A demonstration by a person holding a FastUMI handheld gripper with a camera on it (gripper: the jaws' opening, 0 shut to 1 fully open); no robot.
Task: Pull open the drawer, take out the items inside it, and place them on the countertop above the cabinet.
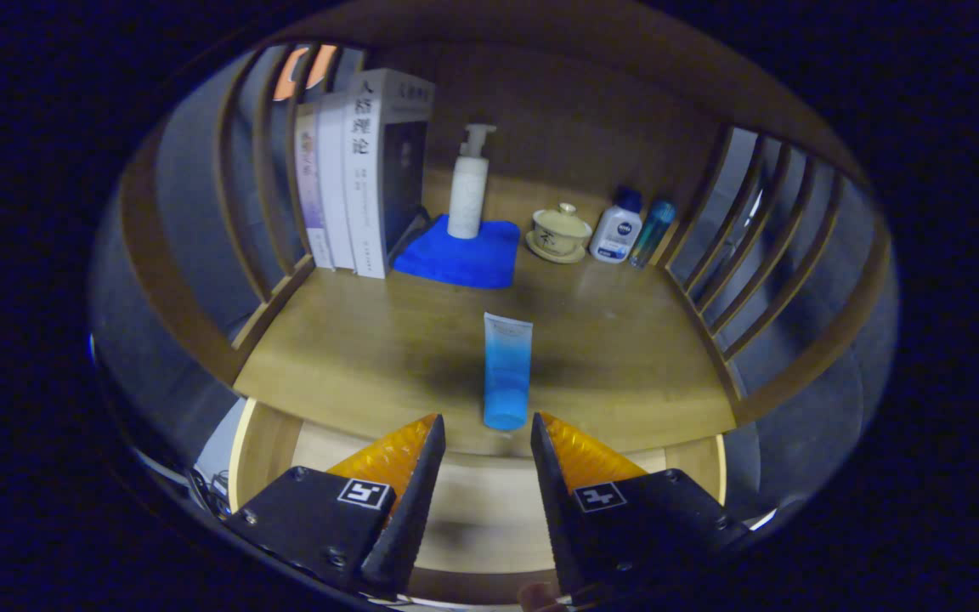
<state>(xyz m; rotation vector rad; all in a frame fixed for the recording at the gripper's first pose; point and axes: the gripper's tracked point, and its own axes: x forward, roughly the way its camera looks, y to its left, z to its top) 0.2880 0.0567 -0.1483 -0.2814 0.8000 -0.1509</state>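
1. While the gripper (487,429) hangs over the pulled-out drawer (489,510) in the gripper view, its two fingers stand apart with a clear gap between them, and nothing is held or touched by either.
2. The blue tube (506,371) lies flat on the countertop (353,357) at 12 o'clock from the fingertips, just ahead of them and apart from both.
3. Its long axis runs straight away from the gripper. The round cap end points back toward the fingers at 6 o'clock; the pale, flat crimped end points to the back of the shelf at 12 o'clock.
4. The countertop is a wooden surface. Its front edge lies just beyond the fingertips, with the light wooden floor of the drawer below the fingers.
5. At 11 o'clock from the tube, a row of books (353,178) stands upright against the slatted side rail (260,170).
6. At 12 o'clock, a blue cloth (464,255) lies flat at the back, and a white pump bottle (468,183) stands upright on it.
7. At 1 o'clock stand a lidded cup (559,231) on a saucer, a white bottle with a dark cap (617,228) and a slim teal bottle (653,231), side by side near the opposite slatted rail (761,255).
8. A wooden back panel (574,127) closes the rear.
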